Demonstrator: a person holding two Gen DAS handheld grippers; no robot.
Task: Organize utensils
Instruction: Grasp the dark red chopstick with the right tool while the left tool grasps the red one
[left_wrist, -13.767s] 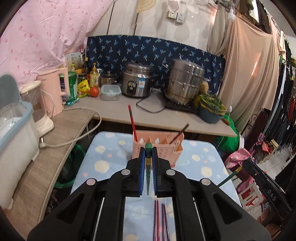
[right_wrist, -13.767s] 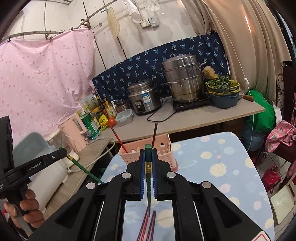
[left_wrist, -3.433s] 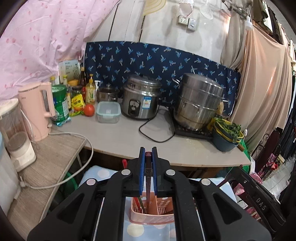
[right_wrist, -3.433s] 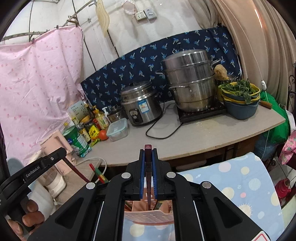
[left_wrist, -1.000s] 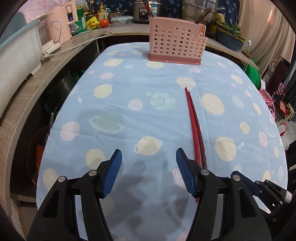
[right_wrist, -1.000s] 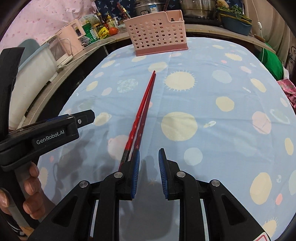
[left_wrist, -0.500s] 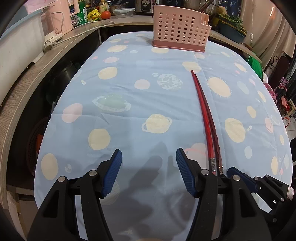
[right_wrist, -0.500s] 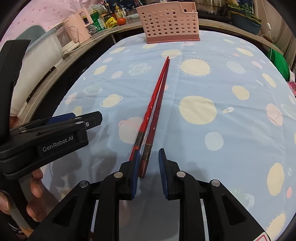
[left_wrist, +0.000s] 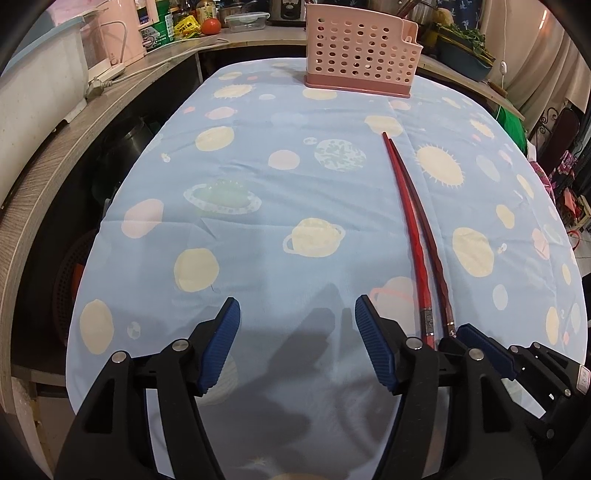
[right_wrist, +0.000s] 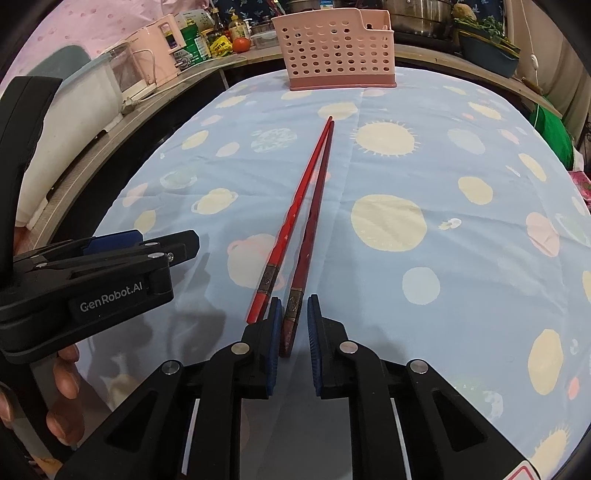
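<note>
Two red chopsticks lie side by side on the blue planet-print cloth (right_wrist: 443, 184), tips toward the pink perforated basket (right_wrist: 340, 51) at the far edge. My right gripper (right_wrist: 294, 308) is closing around the thick end of the dark red chopstick (right_wrist: 312, 221). Its left pad lies against the stick and a slim gap shows on the right. The bright red chopstick (right_wrist: 286, 225) lies just outside the left finger. My left gripper (left_wrist: 297, 332) hovers left of the chopsticks (left_wrist: 413, 240), its jaws wide, opening, with only cloth between them. The basket (left_wrist: 360, 51) holds earlier utensils.
An L-shaped counter runs along the left and back, with a pink kettle (right_wrist: 155, 55), bottles, a tomato and steel pots. A bowl of greens (right_wrist: 487, 44) stands at the back right. A hand (right_wrist: 62, 369) holds the left gripper (right_wrist: 166, 240) beside the right one.
Both grippers let go of earlier chopsticks at the basket and came down to the near end of the cloth. Over the last second the right jaws narrowed around the dark red chopstick's end.
</note>
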